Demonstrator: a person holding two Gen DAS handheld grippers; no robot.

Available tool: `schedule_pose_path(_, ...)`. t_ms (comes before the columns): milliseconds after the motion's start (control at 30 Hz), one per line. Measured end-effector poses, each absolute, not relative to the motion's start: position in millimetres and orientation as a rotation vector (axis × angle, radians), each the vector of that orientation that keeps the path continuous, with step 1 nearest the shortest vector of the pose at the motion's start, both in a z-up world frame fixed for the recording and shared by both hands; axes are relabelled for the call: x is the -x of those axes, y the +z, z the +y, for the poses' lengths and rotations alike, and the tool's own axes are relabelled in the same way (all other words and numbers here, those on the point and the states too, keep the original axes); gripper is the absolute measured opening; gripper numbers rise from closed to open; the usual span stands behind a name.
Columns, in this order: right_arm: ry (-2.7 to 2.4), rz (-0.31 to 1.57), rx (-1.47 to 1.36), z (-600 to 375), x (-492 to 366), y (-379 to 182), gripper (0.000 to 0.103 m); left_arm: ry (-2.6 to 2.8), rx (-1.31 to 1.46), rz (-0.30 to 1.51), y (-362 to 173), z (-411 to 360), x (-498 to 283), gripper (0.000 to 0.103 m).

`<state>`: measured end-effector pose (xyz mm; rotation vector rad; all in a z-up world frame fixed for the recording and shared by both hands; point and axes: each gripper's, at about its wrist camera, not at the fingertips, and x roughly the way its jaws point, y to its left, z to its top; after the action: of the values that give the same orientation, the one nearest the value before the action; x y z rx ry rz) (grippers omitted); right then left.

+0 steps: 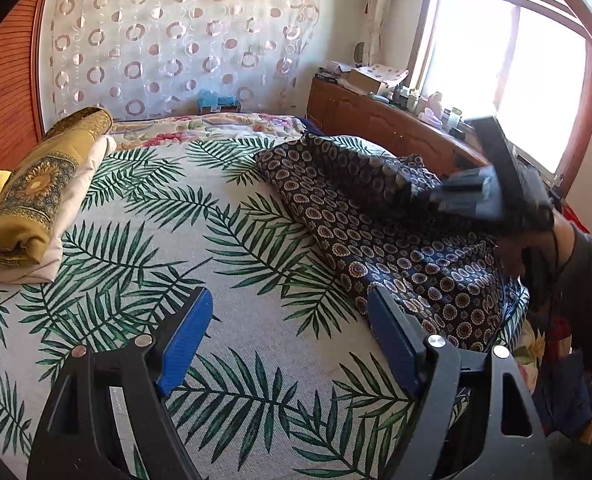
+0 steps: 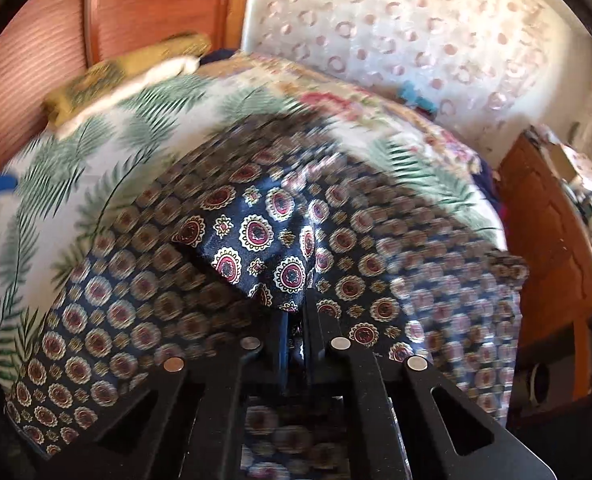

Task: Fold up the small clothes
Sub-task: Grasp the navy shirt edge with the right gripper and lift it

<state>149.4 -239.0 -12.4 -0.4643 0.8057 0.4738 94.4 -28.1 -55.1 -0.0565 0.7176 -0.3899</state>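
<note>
A dark navy garment with round floral medallions [image 1: 380, 216] lies on the right half of the palm-leaf bedspread [image 1: 199, 240]. My left gripper [image 1: 291, 316] is open and empty, its blue pads just left of the garment's near edge. My right gripper [image 2: 293, 312] is shut on a fold of the garment [image 2: 255, 236] and lifts it above the rest of the cloth; it shows blurred in the left wrist view [image 1: 492, 188] over the garment's right side. The right wrist view is motion-blurred.
A folded stack of gold and cream cloth [image 1: 43, 196] sits at the bed's left edge. A floral quilt [image 1: 215, 126] lies at the far end. A wooden cabinet [image 1: 380, 120] with clutter runs along the right under the window [image 1: 508, 72].
</note>
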Motion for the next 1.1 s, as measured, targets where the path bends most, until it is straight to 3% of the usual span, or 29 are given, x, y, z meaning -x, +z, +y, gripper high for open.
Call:
schedule_pose_path(233,0.285,0.7,0.323,-300.0,-187.3,18.7,0.003,-0.403,0.057,0.732,-61.6,-33.7,-94.5,0.08)
schedule_pose_path(567,0.069,0.717,0.202,-331.1,-243.4,21.6,0.003,-0.404,0.054,0.744,-66.2,-36.4,-96.6,0.08)
schedule_pose_path(733,0.001,0.781,0.147,-336.8,-253.8,14.9,0.008,-0.415,0.046,0.746,-67.7,-40.9,-96.0,0.08)
schedule_pose_path(800,0.043,0.778,0.128,-334.1,-245.5,16.0,0.014,-0.416,0.047,0.75,-69.0,-42.2,-96.8,0.08)
schedule_pose_path(867,0.106,0.774,0.121,-328.7,-235.5,18.0,0.037,-0.416,0.05,0.757,-71.3,-43.6,-98.4,0.08)
schedule_pose_path(933,0.145,0.753,0.132,-325.7,-223.7,21.2,0.055,-0.416,0.054,0.76,-72.1,-43.8,-98.7,0.08)
schedule_pose_path(1100,0.268,0.788,0.099,-307.8,-209.8,15.3,0.057,-0.42,0.043,0.761,-72.3,-46.5,-96.5,0.08)
